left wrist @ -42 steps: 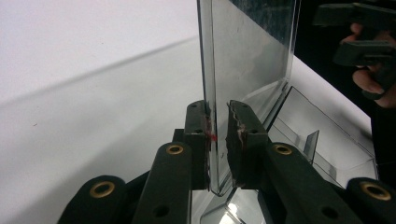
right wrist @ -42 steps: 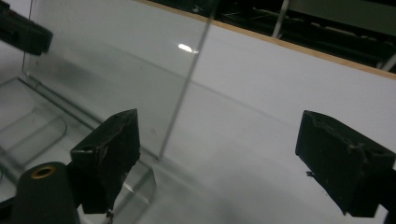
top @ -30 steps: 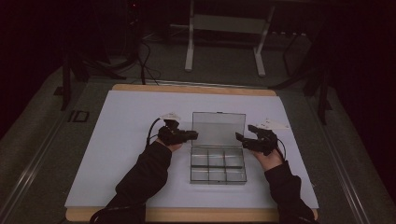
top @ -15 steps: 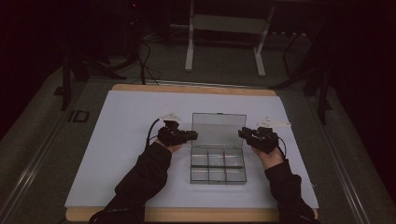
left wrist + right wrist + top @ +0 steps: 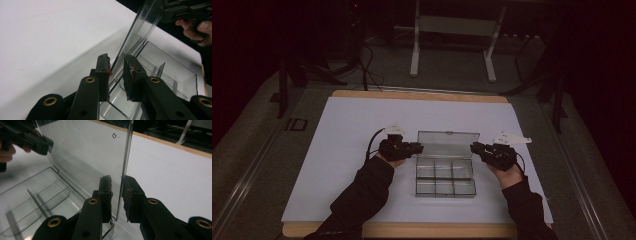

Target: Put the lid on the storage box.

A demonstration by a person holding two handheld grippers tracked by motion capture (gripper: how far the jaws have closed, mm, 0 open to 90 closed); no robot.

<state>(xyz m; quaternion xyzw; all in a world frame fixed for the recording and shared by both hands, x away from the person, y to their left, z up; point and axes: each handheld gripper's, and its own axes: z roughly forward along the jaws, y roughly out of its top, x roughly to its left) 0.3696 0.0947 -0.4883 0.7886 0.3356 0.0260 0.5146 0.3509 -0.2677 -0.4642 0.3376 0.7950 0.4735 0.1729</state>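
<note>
A clear plastic box (image 5: pixel 444 177) with six compartments is seen near the middle of the white mat (image 5: pixel 347 130) that covers the table (image 5: pixel 412 95). Its see-through lid (image 5: pixel 447 145) is raised upright along the far edge of the box, with the tray part lying open in front of it, toward the person.

The left gripper (image 5: pixel 418 147) is placed at the left end of the lid. In the left gripper view the lid's edge (image 5: pixel 140 32) runs up between the two black jaws, and the left gripper (image 5: pixel 116 72) is nearly pressed together around it — the pads (image 5: pixel 130 75) sit close on both sides, though full contact cannot be made out; its jaws have just been opening a little.

The right gripper (image 5: pixel 474 147) is placed at the right end of the lid. In the right gripper view the thin edge of the lid (image 5: pixel 126 157) stands between the jaws, and the right gripper (image 5: pixel 117 195) has just been closing down on it — it is pinched at the lower corner. The dividers of the box (image 5: pixel 37 202) are seen to the left, below the lid.

Both forearms in dark sleeves (image 5: pixel 362 195) come in from the near edge of the table.
</note>
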